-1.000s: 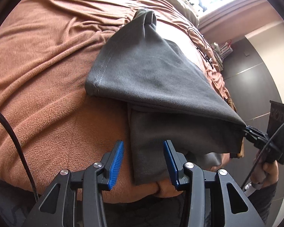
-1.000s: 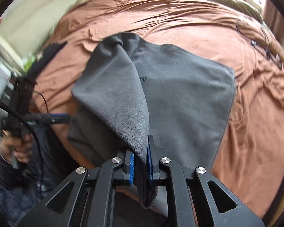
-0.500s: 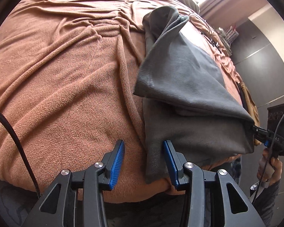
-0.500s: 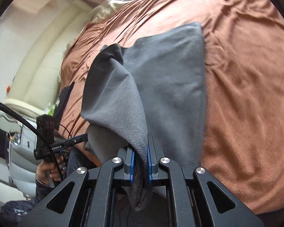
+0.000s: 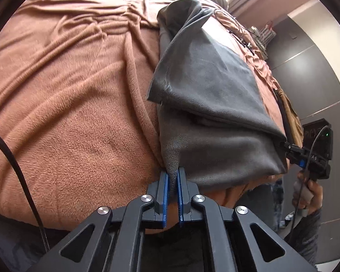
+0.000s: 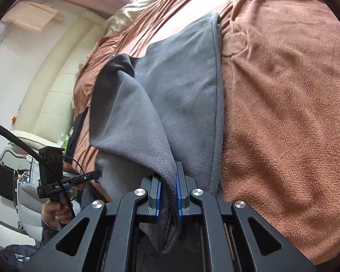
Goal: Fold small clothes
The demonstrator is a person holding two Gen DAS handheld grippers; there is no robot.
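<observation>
Both grips set: left gripper (image 5: pixel 173 176) pinches the near corner of the grey garment (image 5: pixel 206 90), right gripper (image 6: pixel 167 181) clamps its folded edge; cloth lies half-folded on the brown blanket (image 5: pixel 68 113), likely for the next fold.

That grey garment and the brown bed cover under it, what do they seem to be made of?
The grey garment looks like soft fleece or brushed knit: matte, with a fine nap and limp, rounded folds. The brown bed cover looks like plush fleece: fuzzy pile, a slight sheen along its wrinkles. The exact fibre of either cannot be told.
</observation>
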